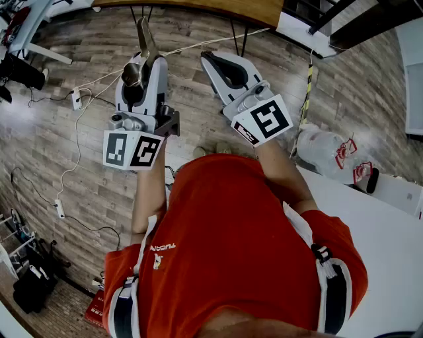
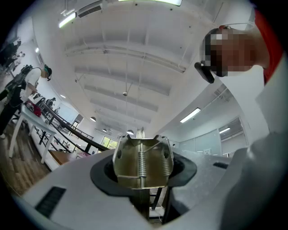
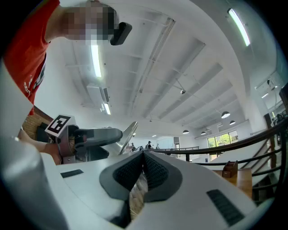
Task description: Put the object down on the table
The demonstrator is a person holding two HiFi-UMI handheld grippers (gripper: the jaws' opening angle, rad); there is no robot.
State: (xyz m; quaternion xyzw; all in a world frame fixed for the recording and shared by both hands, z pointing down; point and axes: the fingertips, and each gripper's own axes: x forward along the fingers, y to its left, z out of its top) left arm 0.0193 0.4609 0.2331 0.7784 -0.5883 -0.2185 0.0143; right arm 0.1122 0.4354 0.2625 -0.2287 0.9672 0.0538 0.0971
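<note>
A metal spring-hinged tool [image 2: 142,164] sits between the jaws of my left gripper [image 1: 141,66], which is shut on its hinged end. Its slim metal blades [image 1: 146,39] stick out past the fingertips, over the wooden floor. In the left gripper view the tool's coil spring and folded plate fill the gap between the grey fingers [image 2: 67,188]. My right gripper [image 1: 209,58] is held beside it at the same height, shut with nothing in it, its ribbed black pads [image 3: 153,168] touching. Both grippers point up and away from the person's body. The right gripper view shows the left gripper [image 3: 92,137] and the tool [image 3: 128,134].
A white table [image 1: 390,231] lies at the lower right, behind the person's right arm. A wooden tabletop edge [image 1: 198,8] runs along the top. Power strips and cables [image 1: 76,99] lie on the floor, and a white plastic bag [image 1: 324,153] sits at the right.
</note>
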